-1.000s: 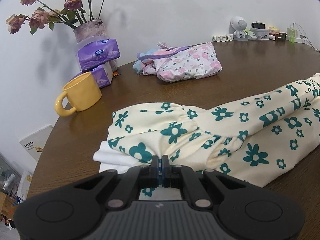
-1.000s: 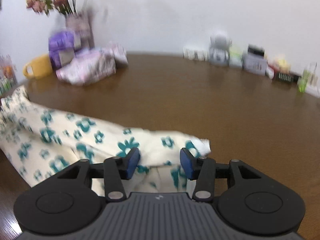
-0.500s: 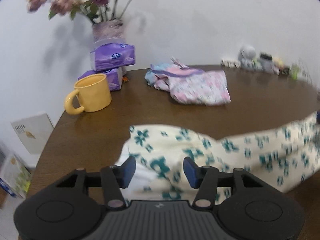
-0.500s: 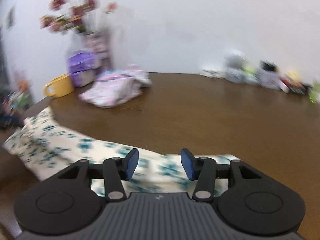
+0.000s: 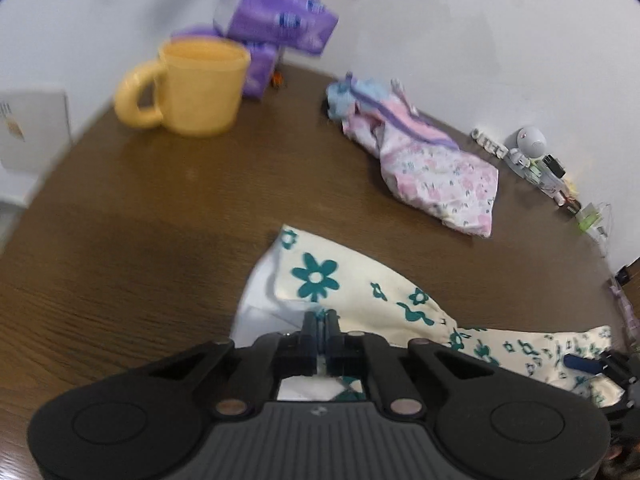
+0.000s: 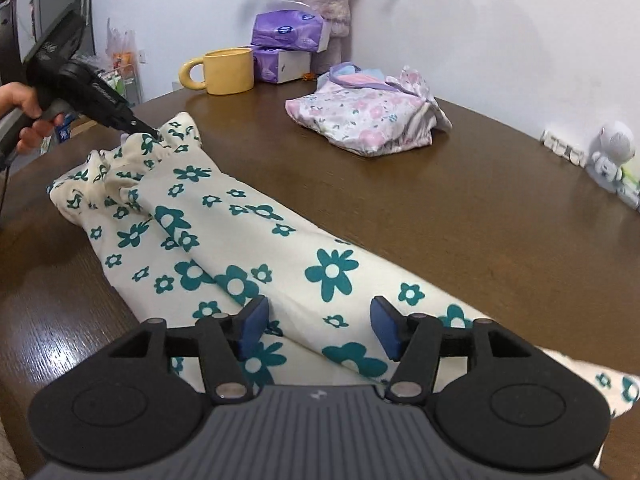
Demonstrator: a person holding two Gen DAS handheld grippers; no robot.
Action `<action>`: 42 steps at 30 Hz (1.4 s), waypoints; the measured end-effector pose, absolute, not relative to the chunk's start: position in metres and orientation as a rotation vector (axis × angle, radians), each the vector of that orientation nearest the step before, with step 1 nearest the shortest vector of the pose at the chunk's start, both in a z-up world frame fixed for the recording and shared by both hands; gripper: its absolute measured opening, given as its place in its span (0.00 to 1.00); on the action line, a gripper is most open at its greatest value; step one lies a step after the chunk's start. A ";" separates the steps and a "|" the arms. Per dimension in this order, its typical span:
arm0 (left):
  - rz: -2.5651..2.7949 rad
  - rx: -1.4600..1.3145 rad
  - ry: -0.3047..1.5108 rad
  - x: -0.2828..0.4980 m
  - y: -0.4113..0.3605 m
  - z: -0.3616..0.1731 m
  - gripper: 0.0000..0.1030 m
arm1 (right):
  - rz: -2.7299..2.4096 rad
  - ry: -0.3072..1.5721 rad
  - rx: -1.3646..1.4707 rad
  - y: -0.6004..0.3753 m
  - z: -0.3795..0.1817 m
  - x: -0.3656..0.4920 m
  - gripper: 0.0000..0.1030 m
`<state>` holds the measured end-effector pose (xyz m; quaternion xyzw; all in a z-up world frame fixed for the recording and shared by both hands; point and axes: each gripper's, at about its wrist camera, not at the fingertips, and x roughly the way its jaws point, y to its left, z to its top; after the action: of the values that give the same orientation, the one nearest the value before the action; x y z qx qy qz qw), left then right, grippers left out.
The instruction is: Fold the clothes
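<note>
A cream garment with teal flowers [image 6: 248, 236] lies stretched in a long band across the brown table [image 6: 500, 216]. My left gripper [image 5: 320, 326] is shut on its gathered end [image 5: 316, 280]; in the right wrist view it shows at the far left [image 6: 150, 133], pinching that end. My right gripper [image 6: 318, 322] is open, its blue pads [image 6: 254, 322] hovering just above the cloth's near end. It also shows at the right edge of the left wrist view [image 5: 580, 362].
A folded pink floral garment [image 6: 360, 116] lies further back on the table. A yellow mug [image 6: 228, 70], purple tissue packs [image 6: 288, 32] and a vase [image 6: 324, 12] stand by the wall. A small white figure [image 6: 612, 152] and small items sit at the right.
My left gripper opened, moved, and has shut again on the garment's gathered end. My right gripper stayed open and has shifted along the cloth, which now lies stretched out.
</note>
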<state>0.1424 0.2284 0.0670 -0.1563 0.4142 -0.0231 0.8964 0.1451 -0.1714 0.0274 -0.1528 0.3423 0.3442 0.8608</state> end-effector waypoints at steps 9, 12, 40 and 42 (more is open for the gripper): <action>0.008 -0.282 0.741 0.083 0.210 0.082 0.01 | 0.707 0.699 -0.315 -0.174 0.023 0.144 0.61; 0.055 -0.285 0.760 0.072 0.209 0.071 0.01 | 0.704 0.687 -0.321 -0.175 0.022 0.142 0.61; -0.720 0.576 0.944 0.203 0.167 0.075 0.69 | 0.527 0.804 -0.093 -0.221 0.046 0.159 0.65; -0.760 0.570 0.963 0.209 0.170 0.071 0.69 | 0.456 0.817 -0.024 -0.238 0.045 0.165 0.65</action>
<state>0.2091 0.1699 0.0712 0.2635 0.4458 -0.3515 0.7799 0.1650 -0.2382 0.0447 -0.0117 0.3936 0.2196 0.8926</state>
